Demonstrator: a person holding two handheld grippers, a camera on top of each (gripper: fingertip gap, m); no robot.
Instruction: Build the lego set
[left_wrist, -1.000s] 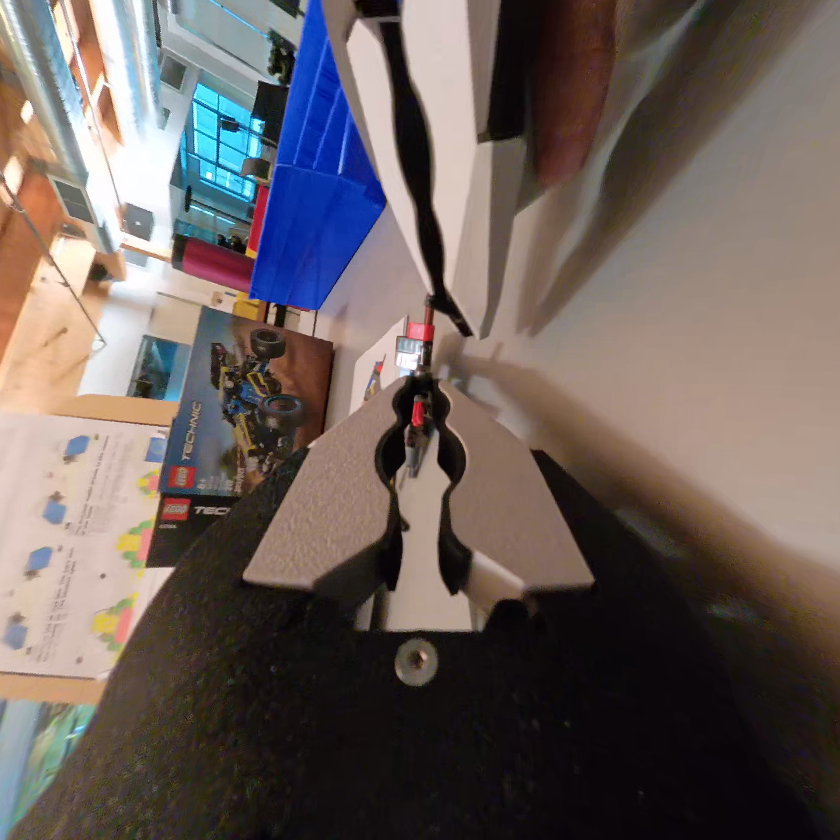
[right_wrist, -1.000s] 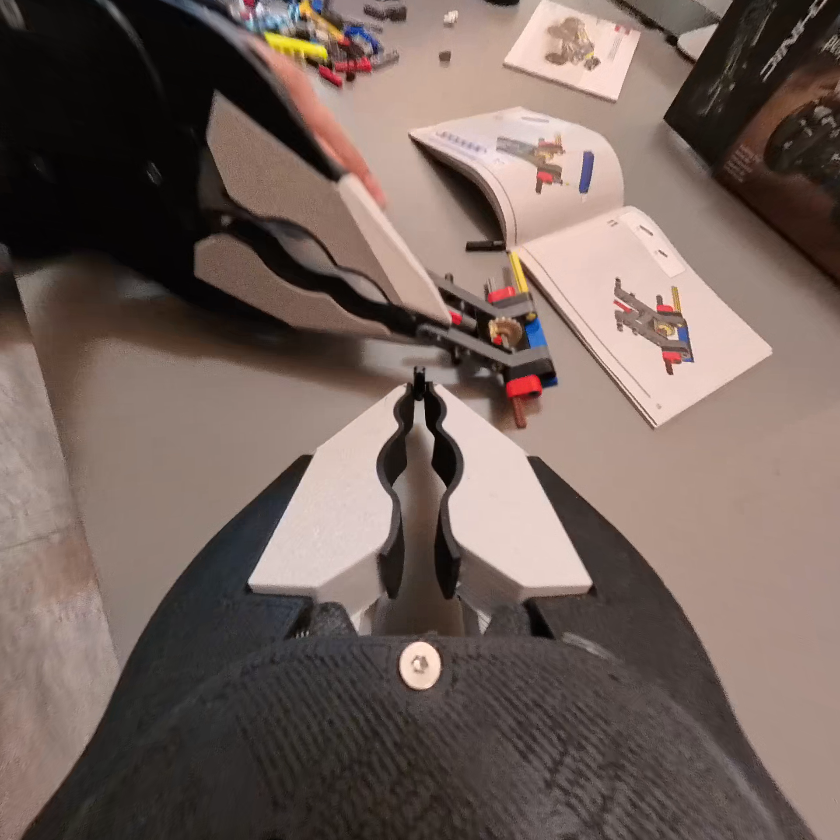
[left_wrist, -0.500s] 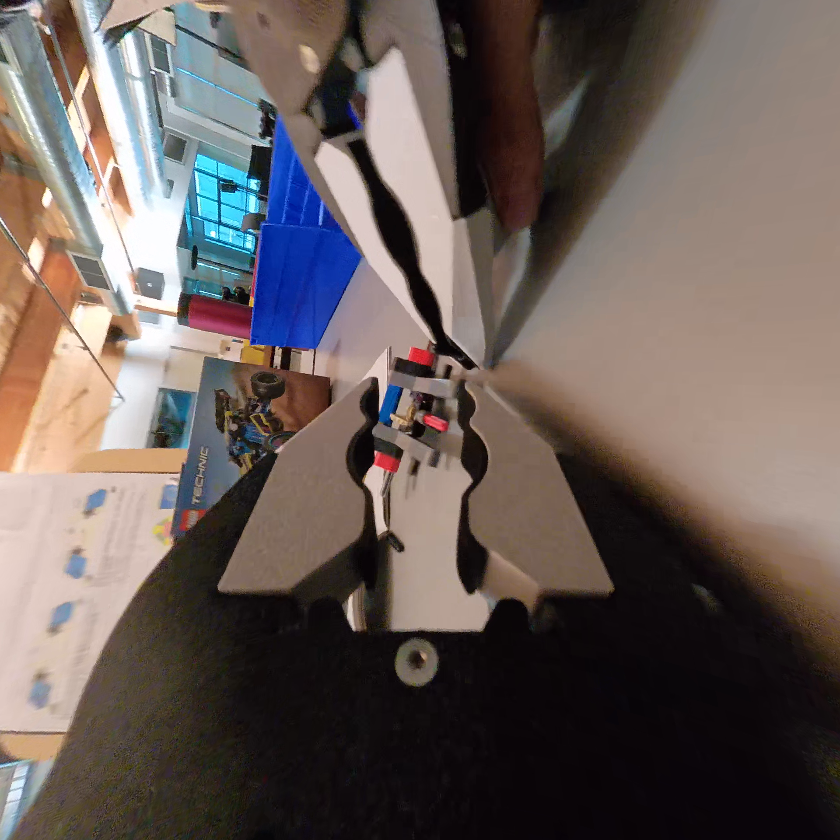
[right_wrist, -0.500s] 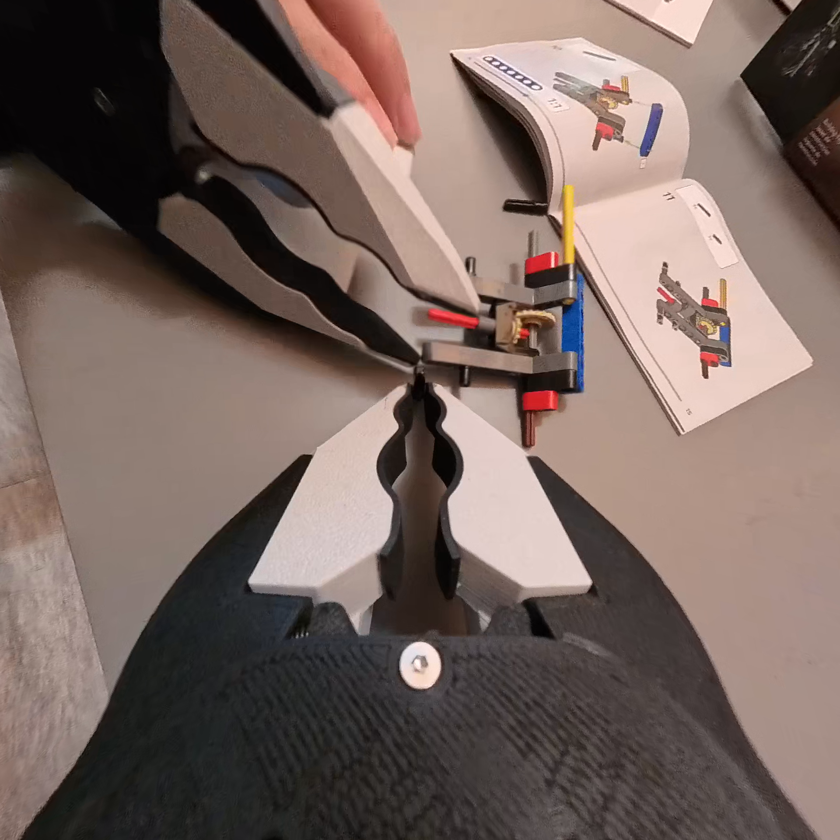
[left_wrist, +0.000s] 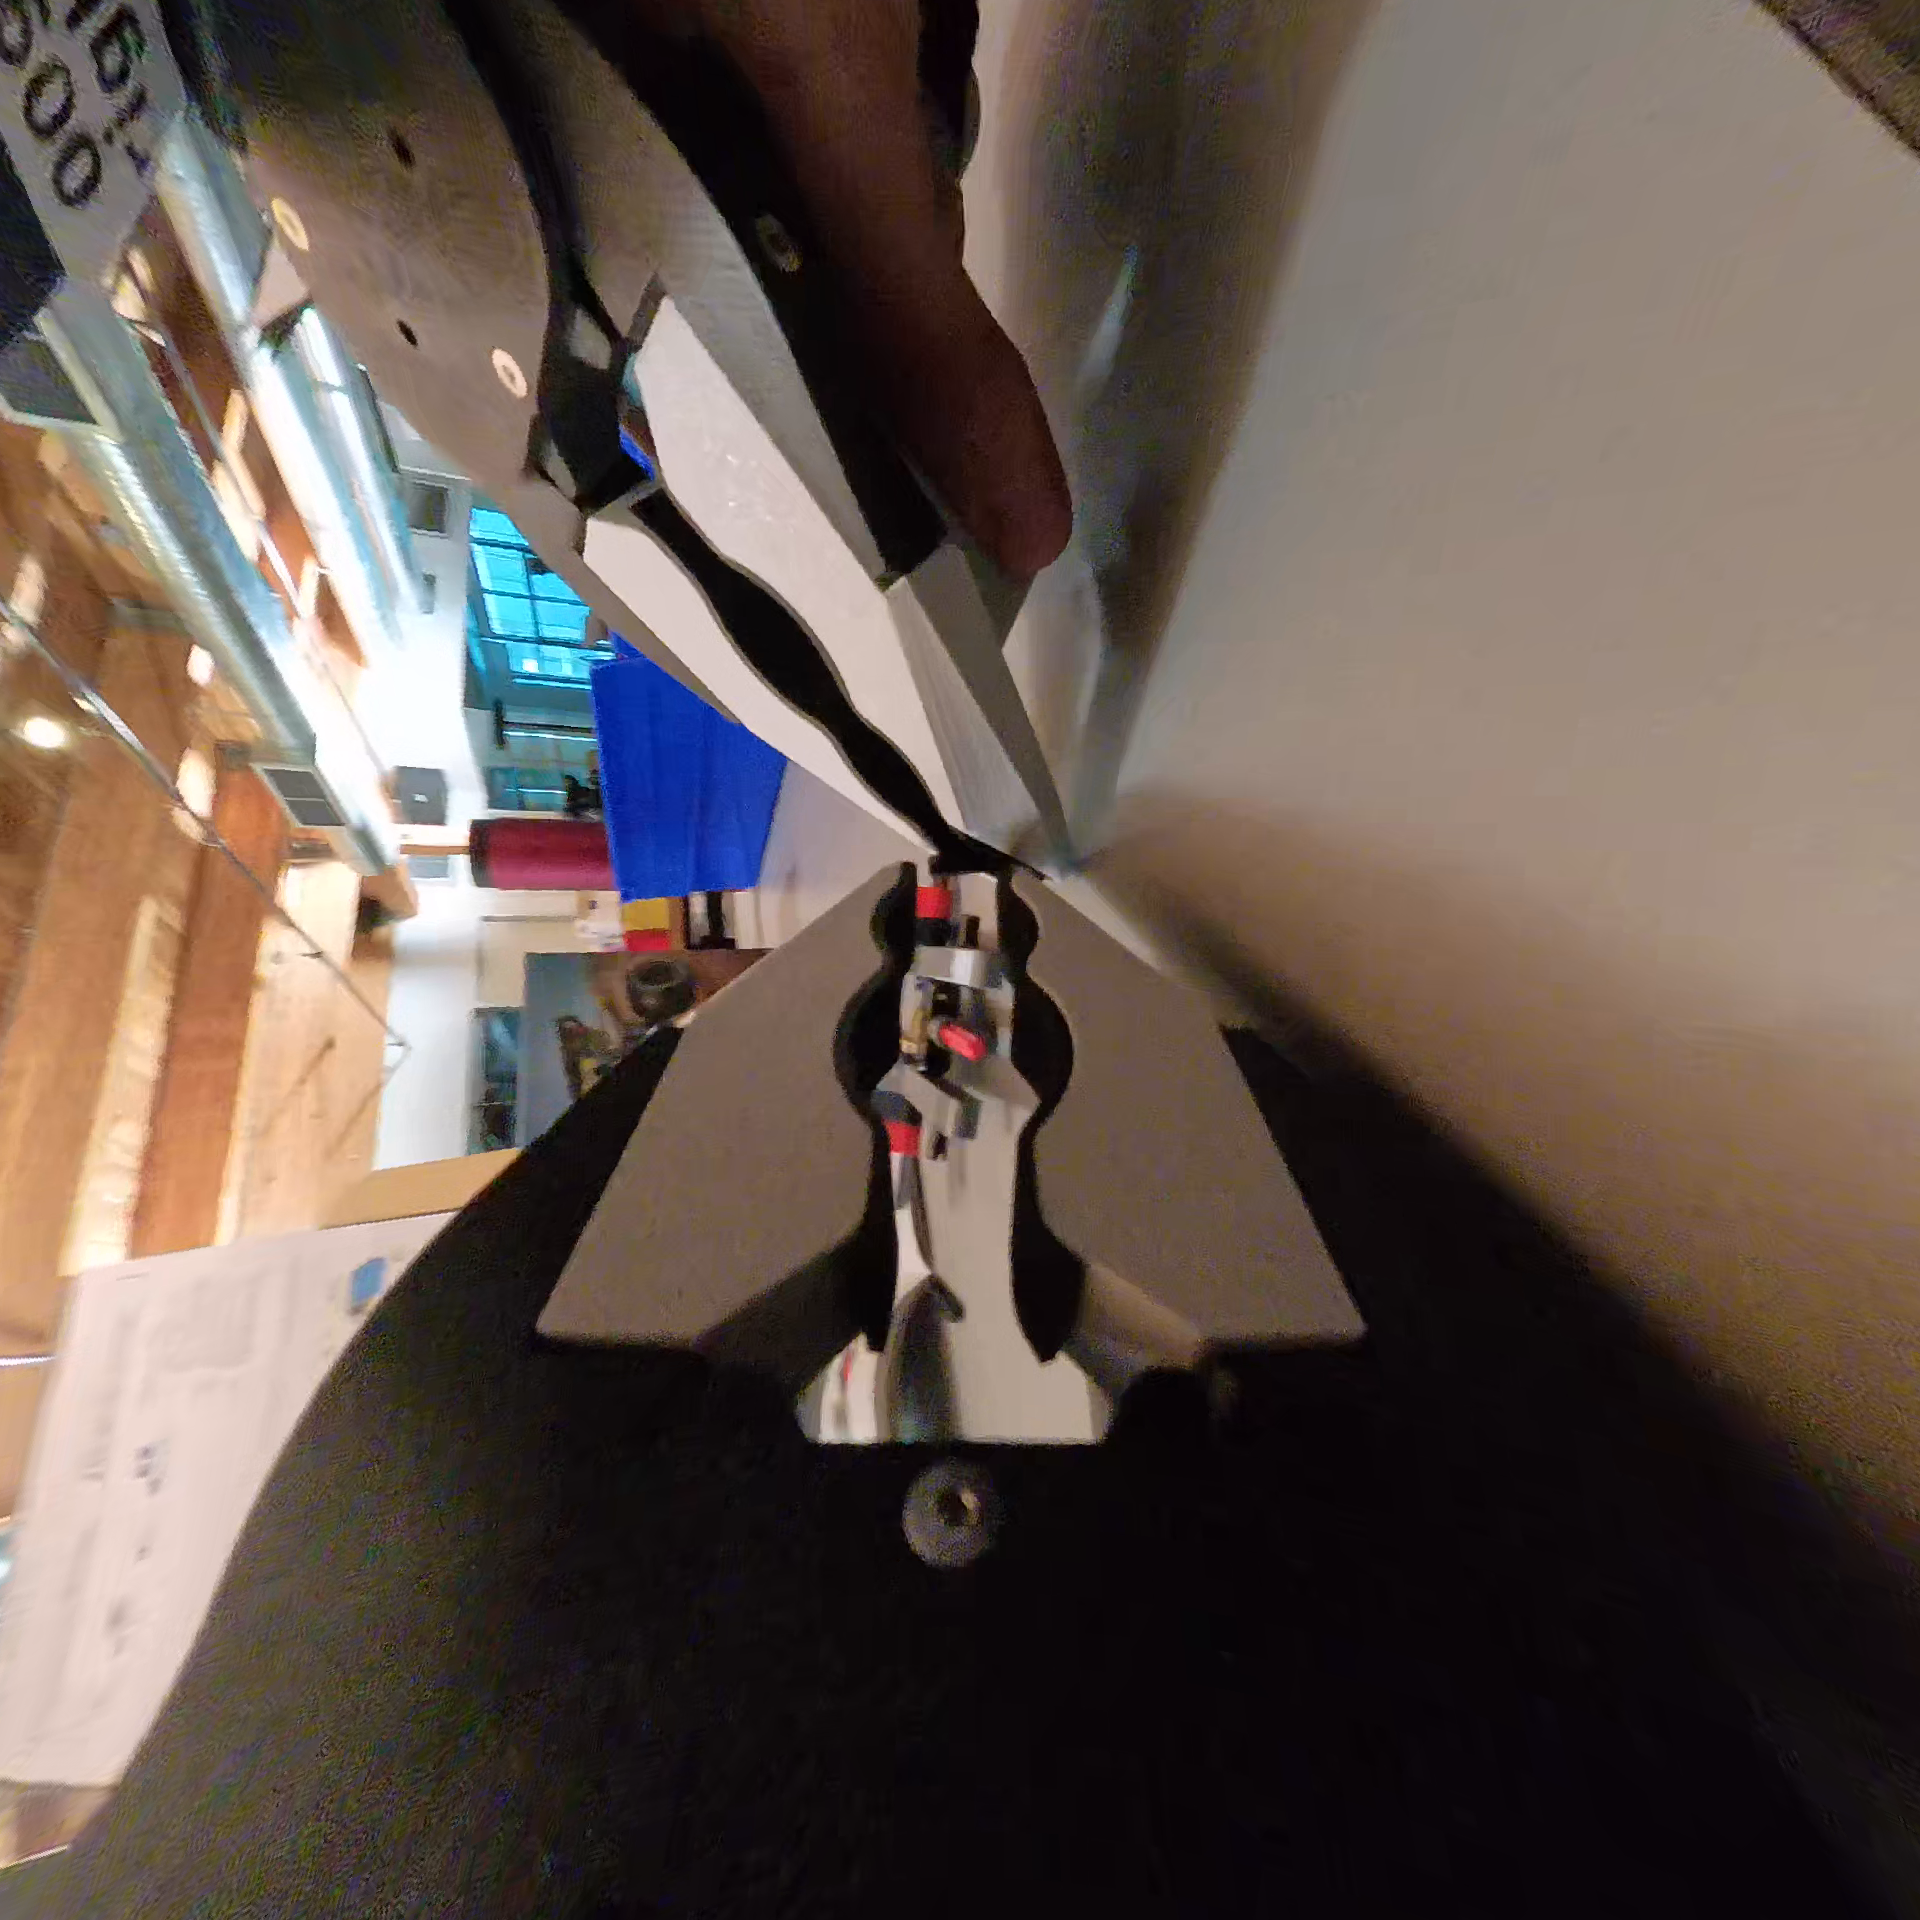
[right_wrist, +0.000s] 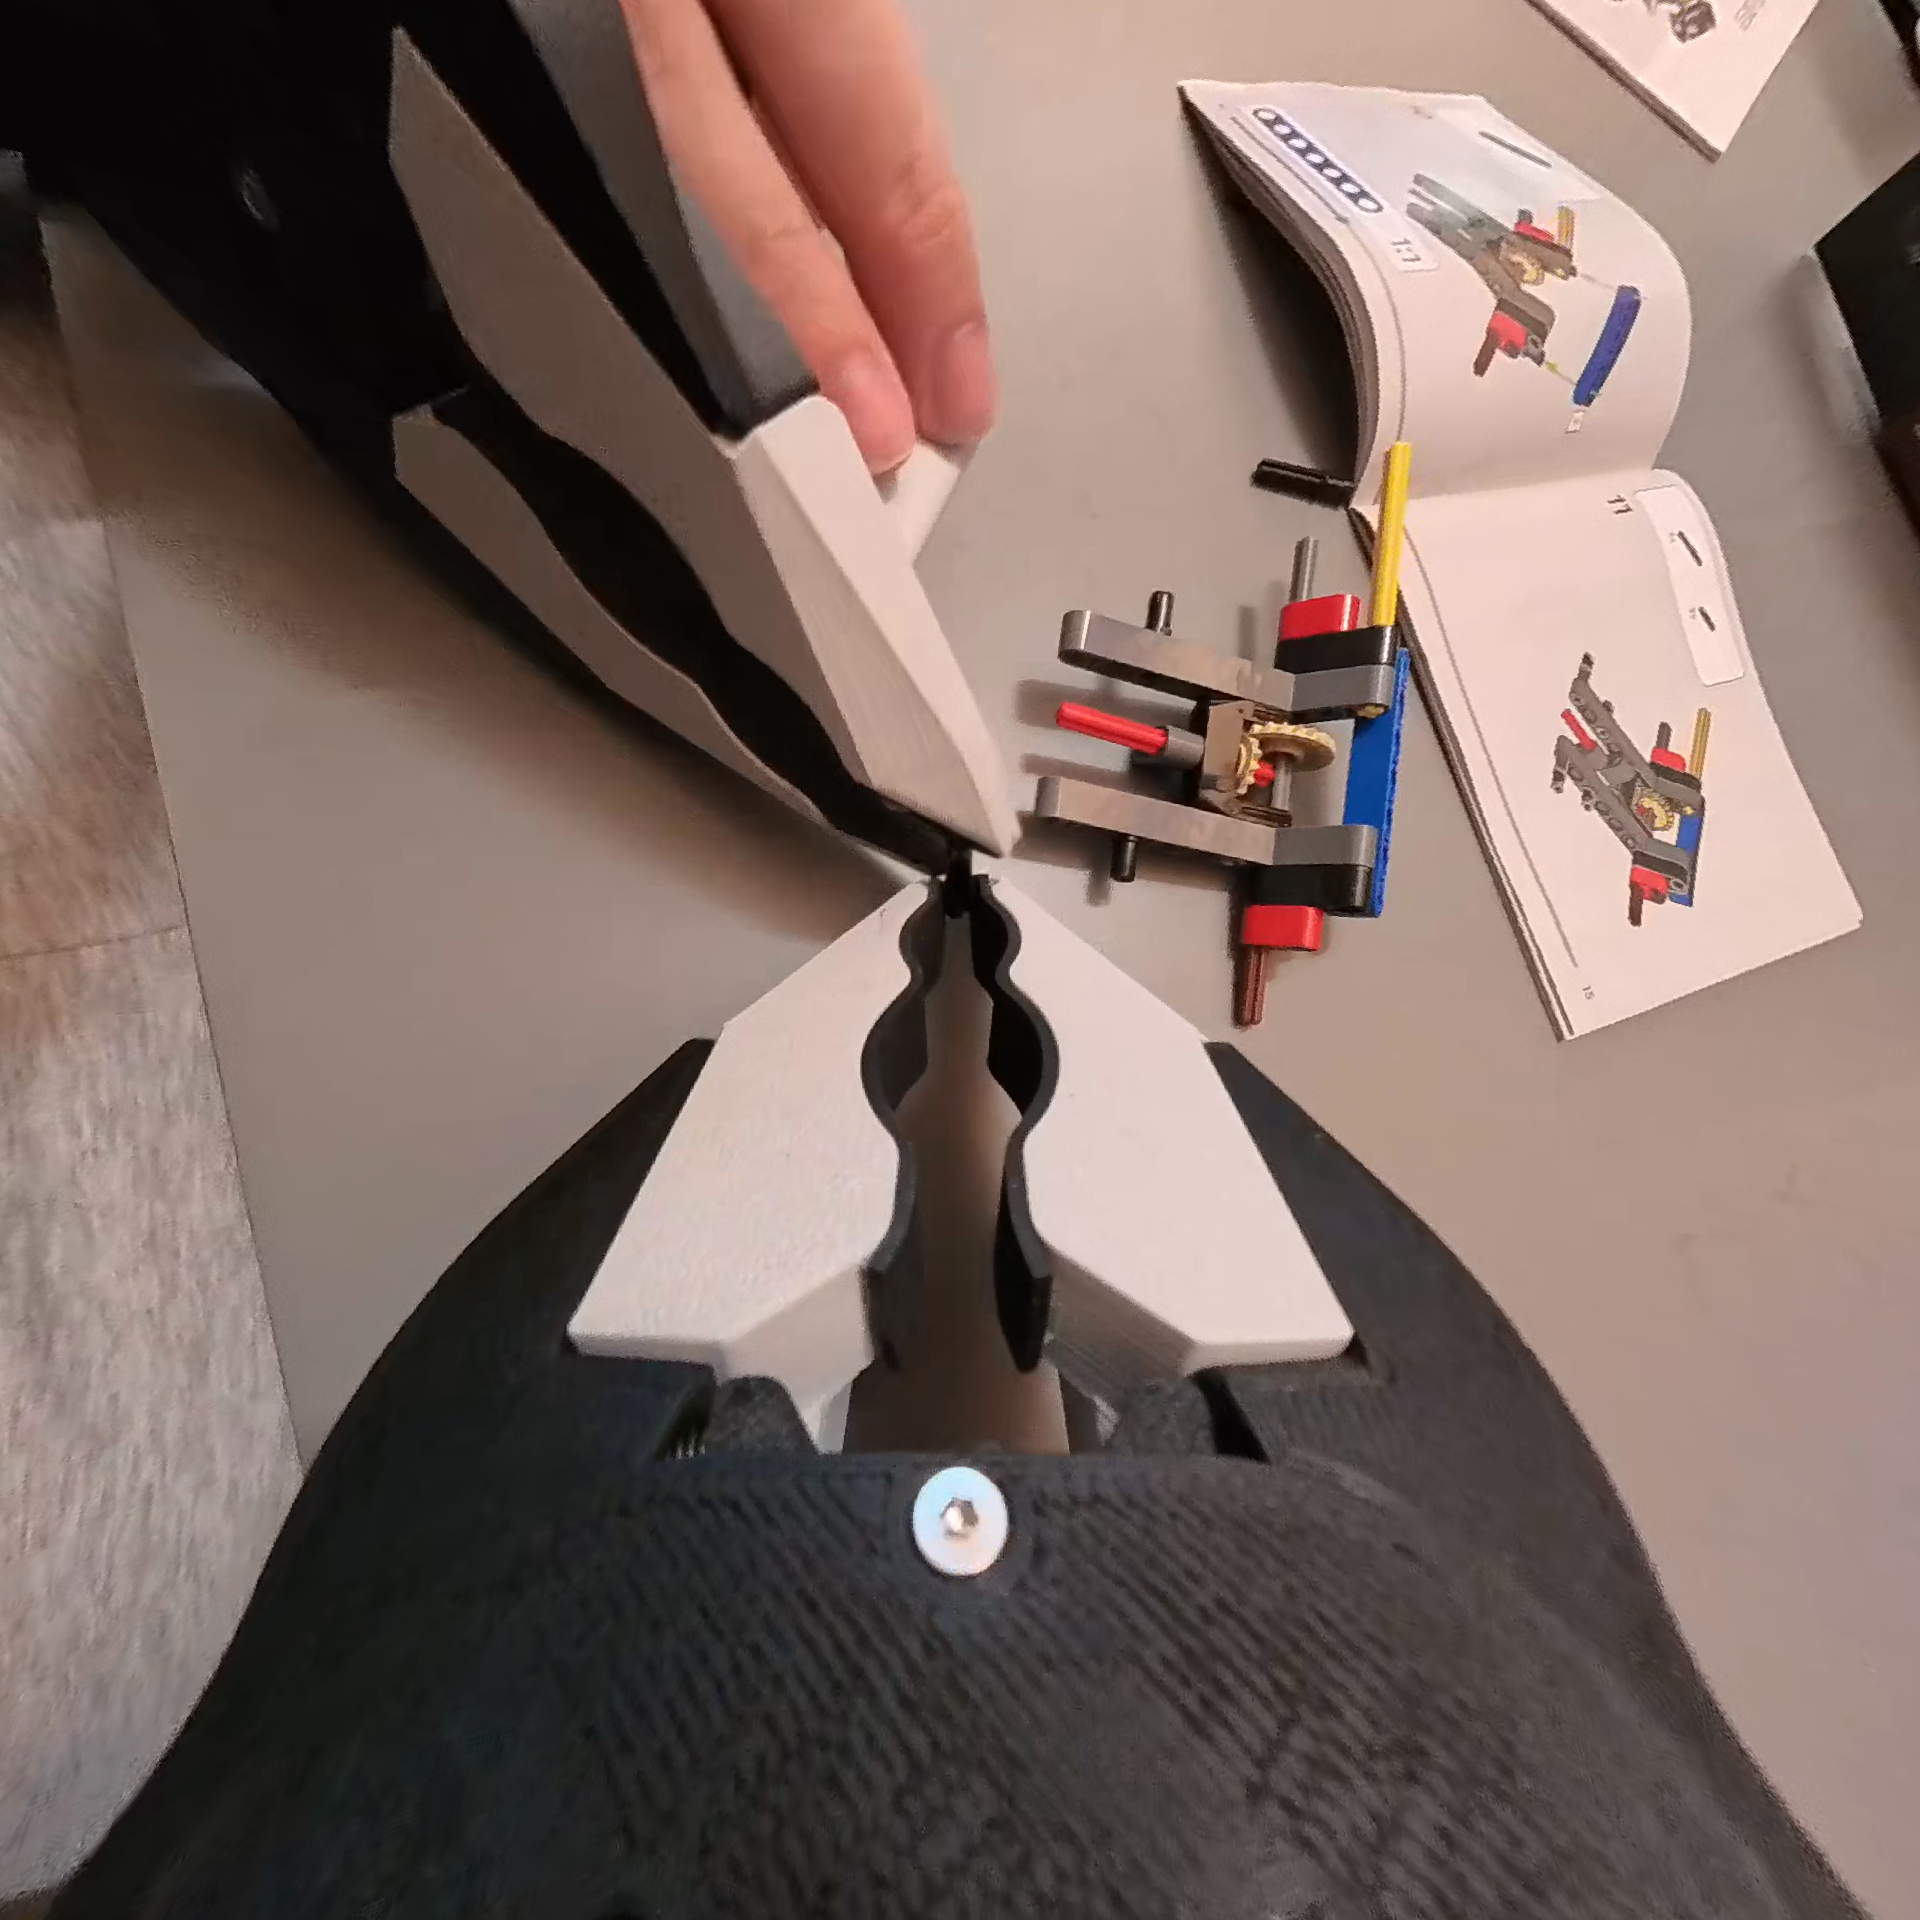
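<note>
The right hand-held gripper is pinched almost shut on a small black pin, held right at the fingertips. The left hand-held gripper comes in from 11 o'clock in the right wrist view. Its jaws stand narrowly apart and hold nothing, and its tips sit just above the pin. The model lies flat on the surface at 2 o'clock from the right tips, just beside the left gripper but not touching it. It has two grey beams, a tan gear between them, a blue beam at the far end, red bushes and a yellow axle. The open booklet lies beyond it, also toward 2 o'clock, with its near edge against the blue beam. A spare black pin lies at 1 o'clock by the booklet's fold.

The step looks like seating the held pin in a grey beam; which hole is meant cannot be told.

- Steady the model first. It lies loose, so a push from the pin would slide it toward the booklet. The left gripper should close on the near grey beam, clear of the gear and the red axle.
- Line the pin up with the hole's axis before pressing. It is gripped only by its end and may twist or pop out if pushed at an angle.
- Press straight and gently until it seats, then let the right jaws part.
</note>
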